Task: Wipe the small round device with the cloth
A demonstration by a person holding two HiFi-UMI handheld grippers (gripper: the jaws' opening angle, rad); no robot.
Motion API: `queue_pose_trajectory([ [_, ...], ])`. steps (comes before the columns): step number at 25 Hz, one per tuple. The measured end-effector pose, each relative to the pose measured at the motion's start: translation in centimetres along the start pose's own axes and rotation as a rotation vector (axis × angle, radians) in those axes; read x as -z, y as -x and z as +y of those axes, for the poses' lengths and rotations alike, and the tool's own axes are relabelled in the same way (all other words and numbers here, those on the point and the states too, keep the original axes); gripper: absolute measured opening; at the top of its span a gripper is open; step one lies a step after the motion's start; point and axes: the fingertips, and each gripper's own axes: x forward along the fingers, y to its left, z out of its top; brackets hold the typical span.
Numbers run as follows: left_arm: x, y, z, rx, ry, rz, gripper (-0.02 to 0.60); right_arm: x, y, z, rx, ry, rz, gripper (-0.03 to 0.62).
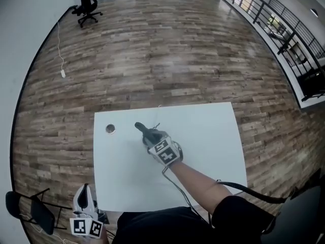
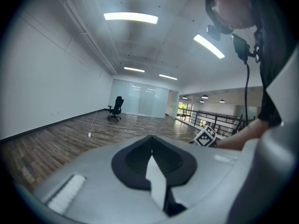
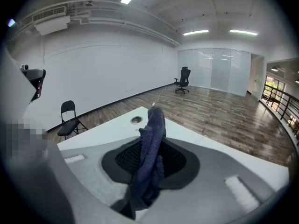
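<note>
White table [image 1: 213, 136], dark navy cloth [image 3: 152, 148] above it, little silvery-grey round device [image 1: 110, 129] with a darker centre near its left edge. Floor [image 1: 167, 50] around the table is streaky brown wood planks. Black office chair [image 1: 87, 4] far beyond the table, black folding chair [image 1: 38, 215] beside it

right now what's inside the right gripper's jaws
A dark blue cloth is pinched in the right gripper, standing up past the tips. It hides the inner pad faces, so whether anything else sits in there cannot be seen.

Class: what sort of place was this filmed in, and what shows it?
Probably a large, sparsely furnished office or studio hall: plank floor, a lone office chair, ceiling strip lights and a railing.
</note>
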Motion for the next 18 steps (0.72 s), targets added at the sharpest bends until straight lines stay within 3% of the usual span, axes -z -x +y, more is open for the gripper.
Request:
queue_pose_trajectory([
  [10,0.3,-1.1,-1.1,0.029,0.006,0.027,0.003,1.1,1.6,-3.3,0.078,-0.094,-0.01,0.092],
  [18,0.3,-0.7,-1.1,0.02,-0.001,0.054,0.003,3.1,1.6,-4.7,0.09,-0.13,0.022,0.09],
])
